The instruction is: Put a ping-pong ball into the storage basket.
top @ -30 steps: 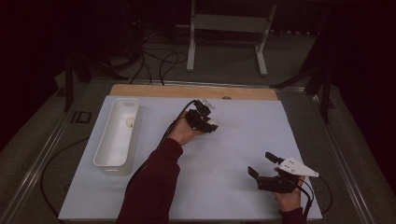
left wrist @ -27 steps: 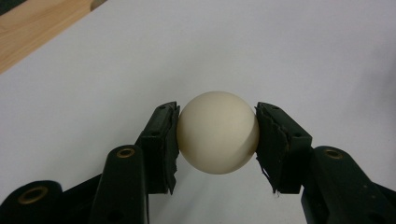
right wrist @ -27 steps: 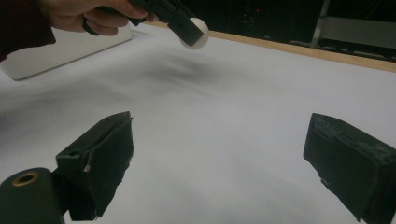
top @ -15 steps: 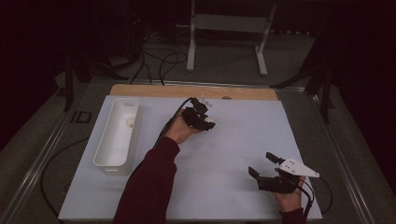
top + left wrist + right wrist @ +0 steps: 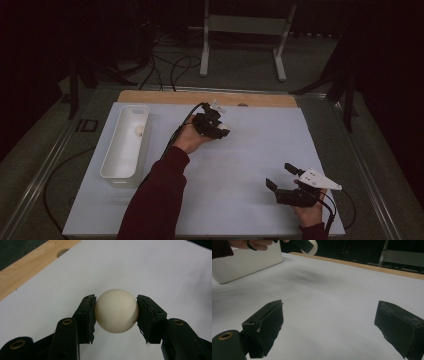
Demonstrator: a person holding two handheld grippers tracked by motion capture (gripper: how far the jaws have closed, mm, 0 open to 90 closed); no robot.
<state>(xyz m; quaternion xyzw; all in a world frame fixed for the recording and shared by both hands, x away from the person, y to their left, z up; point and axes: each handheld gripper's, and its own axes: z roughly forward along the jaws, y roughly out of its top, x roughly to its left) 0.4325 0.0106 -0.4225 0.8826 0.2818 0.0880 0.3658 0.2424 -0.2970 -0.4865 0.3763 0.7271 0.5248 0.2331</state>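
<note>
I work in a dim room, the far side almost black. Around me lies a white table sheet [image 5: 250, 165], my one landmark. Along its far edge runs a bare wooden strip [image 5: 165, 97]. Beyond that, a pale metal stand [image 5: 245, 25] rests on grey floor [image 5: 310, 70], with dark cables [image 5: 165, 65] looping to its left. Metal rails [image 5: 45, 170] flank the sheet.
</note>
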